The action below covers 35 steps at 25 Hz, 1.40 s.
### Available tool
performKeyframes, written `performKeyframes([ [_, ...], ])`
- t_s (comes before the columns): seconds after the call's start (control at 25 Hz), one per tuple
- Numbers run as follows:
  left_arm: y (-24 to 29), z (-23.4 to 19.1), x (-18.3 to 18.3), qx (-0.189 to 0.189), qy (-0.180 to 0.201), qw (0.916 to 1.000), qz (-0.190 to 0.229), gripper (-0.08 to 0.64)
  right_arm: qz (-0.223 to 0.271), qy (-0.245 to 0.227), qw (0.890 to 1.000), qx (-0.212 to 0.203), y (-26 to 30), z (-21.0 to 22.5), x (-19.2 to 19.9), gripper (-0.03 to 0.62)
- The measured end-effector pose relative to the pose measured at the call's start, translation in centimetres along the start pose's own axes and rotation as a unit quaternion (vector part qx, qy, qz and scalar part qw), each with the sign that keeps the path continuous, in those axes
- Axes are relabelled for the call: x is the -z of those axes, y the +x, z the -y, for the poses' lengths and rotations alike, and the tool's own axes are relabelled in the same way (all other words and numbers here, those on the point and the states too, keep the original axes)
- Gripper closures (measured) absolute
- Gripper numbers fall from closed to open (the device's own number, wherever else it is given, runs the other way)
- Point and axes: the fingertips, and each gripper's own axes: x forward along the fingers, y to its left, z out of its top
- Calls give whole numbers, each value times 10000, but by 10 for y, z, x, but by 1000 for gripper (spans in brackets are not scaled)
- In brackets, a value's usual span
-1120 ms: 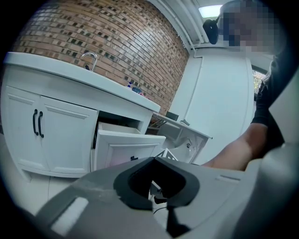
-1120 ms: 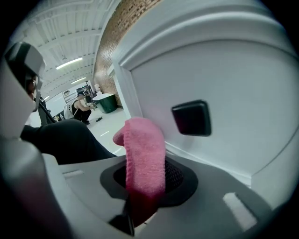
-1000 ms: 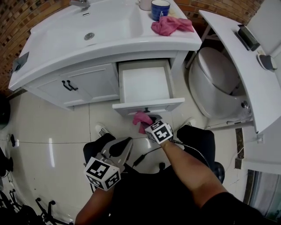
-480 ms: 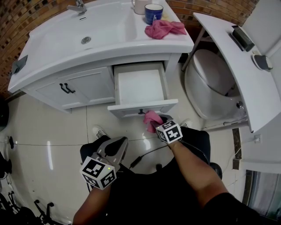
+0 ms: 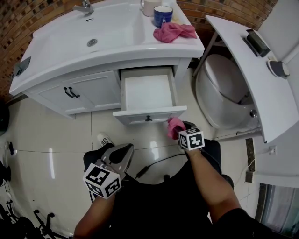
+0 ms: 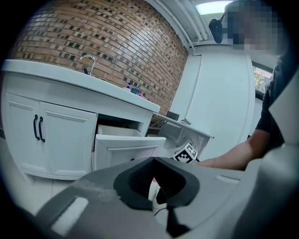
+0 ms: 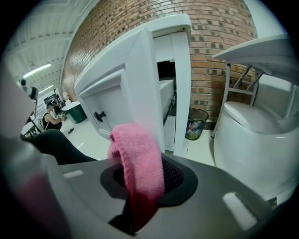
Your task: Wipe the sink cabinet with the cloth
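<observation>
Our right gripper (image 5: 180, 132) clamps the pink cloth (image 5: 174, 125) by the drawer front (image 5: 140, 116)'s right corner, so we do best pressing it flat and sweeping along that edge, our left gripper (image 5: 122, 154) hanging closed, empty.

A white toilet (image 5: 224, 88) stands just right of the right tongs (image 5: 180, 131), with a waste bin (image 7: 197, 123) ahead beside it. Far ahead of both tongs, a blue mug (image 5: 163, 15) and white cup (image 5: 150, 6) stand near the brick wall (image 5: 28, 18). A black cable (image 5: 143, 172) lies between the left tongs (image 5: 125, 151) and the right.
</observation>
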Motion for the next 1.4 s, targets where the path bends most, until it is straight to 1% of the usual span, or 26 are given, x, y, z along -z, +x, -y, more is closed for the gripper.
performKeyframes([
  [0.08, 1, 2, -2, 10, 11, 10000, 11, 555, -19, 78, 9999, 112, -6, 4, 0, 500],
  [0.16, 1, 3, -3, 8, 26, 10000, 27, 555, -13, 26, 9999, 168, -9, 6, -1, 499],
  [0.32, 0, 4, -6, 2, 48, 10000, 61, 555, 3, 24, 9998, 190, -12, 8, -1, 500],
  [0.4, -1, 3, -6, -14, 41, 10000, 73, 555, 76, 25, 9999, 111, -15, 1, -4, 500],
  [0.48, -3, 2, -6, -40, 29, 10000, 78, 555, 254, -15, 9996, -132, -22, -20, -12, 499],
  [0.6, -5, -2, -7, -77, -2, 9999, 103, 555, 650, -179, 9952, -707, -37, -73, -37, 499],
  [0.72, -8, -7, -9, -104, 7, 9999, 130, 556, 1011, -433, 9850, -1332, -48, -134, -69, 499],
  [0.8, -11, -10, -10, -120, 21, 9998, 159, 555, 1110, -705, 9768, -1690, -48, -173, -85, 500],
  [0.92, -15, -12, -10, -125, -21, 9997, 211, 555, 1116, -1229, 9665, -1958, -39, -217, -102, 499],
  [1.0, -18, -12, -9, -127, -20, 9997, 193, 555, 1170, -1485, 9606, -2037, -30, -240, -114, 499],
  [1.08, -20, -13, -7, -124, -9, 9998, 166, 555, 1180, -1625, 9581, -2040, -21, -252, -122, 499],
  [1.16, -21, -12, -6, -117, -20, 9998, 159, 555, 1175, -1669, 9596, -1937, -13, -252, -125, 499],
  [1.28, -22, -13, -7, -105, -30, 9998, 179, 555, 1221, -1700, 9631, -1690, -7, -240, -128, 500],
  [1.4, -22, -13, -7, -99, -47, 9997, 197, 555, 1218, -1646, 9662, -1564, -6, -229, -127, 499],
])
